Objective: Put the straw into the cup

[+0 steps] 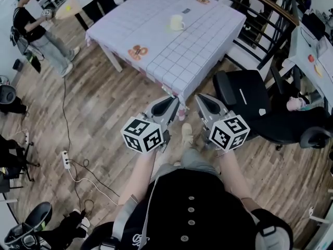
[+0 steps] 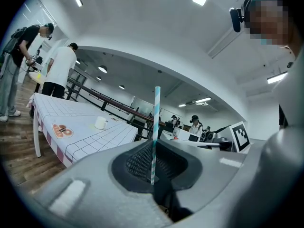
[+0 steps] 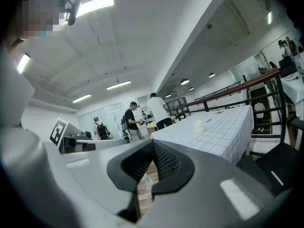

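Observation:
A white cup (image 1: 177, 22) stands on the table with the white checked cloth (image 1: 156, 46), well ahead of both grippers. It also shows as the cup (image 2: 100, 122) in the left gripper view and the cup (image 3: 199, 126) in the right gripper view. My left gripper (image 1: 175, 101) points level at the table's near corner and is shut on a blue-and-white striped straw (image 2: 155, 127), which stands upright between the jaws. My right gripper (image 1: 201, 97) is beside it, jaws together at the tips, with nothing in them; only floor shows behind them in its own view (image 3: 153, 144).
A black office chair (image 1: 250, 98) stands right of the table's near corner. A dark railing (image 1: 270, 7) runs behind the table. A person (image 1: 31, 30) stands at the far left. A power strip (image 1: 66, 160) and cable lie on the wooden floor at left.

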The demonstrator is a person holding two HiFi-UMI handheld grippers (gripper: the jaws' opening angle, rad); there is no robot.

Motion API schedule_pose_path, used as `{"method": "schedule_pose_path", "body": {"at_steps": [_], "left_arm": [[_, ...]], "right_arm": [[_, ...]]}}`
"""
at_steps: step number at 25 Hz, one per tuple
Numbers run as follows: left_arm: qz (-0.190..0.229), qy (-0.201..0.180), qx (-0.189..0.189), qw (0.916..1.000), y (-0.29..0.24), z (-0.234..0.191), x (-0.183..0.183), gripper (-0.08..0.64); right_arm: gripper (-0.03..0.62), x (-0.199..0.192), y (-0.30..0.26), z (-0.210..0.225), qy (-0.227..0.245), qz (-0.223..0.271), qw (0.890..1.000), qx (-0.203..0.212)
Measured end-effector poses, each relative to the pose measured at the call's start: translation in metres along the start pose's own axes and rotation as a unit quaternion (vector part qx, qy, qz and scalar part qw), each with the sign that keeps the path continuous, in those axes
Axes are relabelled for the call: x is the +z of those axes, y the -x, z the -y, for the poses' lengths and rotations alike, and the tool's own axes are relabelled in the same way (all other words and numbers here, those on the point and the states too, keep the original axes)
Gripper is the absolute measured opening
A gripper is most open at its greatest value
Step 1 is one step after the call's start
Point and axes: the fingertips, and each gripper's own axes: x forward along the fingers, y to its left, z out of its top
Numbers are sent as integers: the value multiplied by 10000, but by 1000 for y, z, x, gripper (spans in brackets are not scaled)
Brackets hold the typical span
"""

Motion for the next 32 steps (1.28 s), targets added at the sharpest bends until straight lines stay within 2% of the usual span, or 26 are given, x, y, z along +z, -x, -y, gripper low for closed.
{"method": "schedule_pose_path", "body": {"at_steps": [11,18,22,28,32], "left_arm": [[42,179,-166,9997,-68,-47,16,23],[187,90,6,9998,-111,-85,49,23],[211,-62,243,9995,-128,-111,68,23],[194,-209,477,9985,-162,-171,62,23],[218,-190,532,9982,-177,-195,65,23]], "right_arm": [[0,21,-62,52,65,-110,9997,228],[0,53,-110,93,95,-87,9992,383],[0,66,-141,111,97,-143,9985,520],[0,50,-198,147,-6,-134,9969,777],[0,49,-220,160,-3,-130,9961,870]]}}
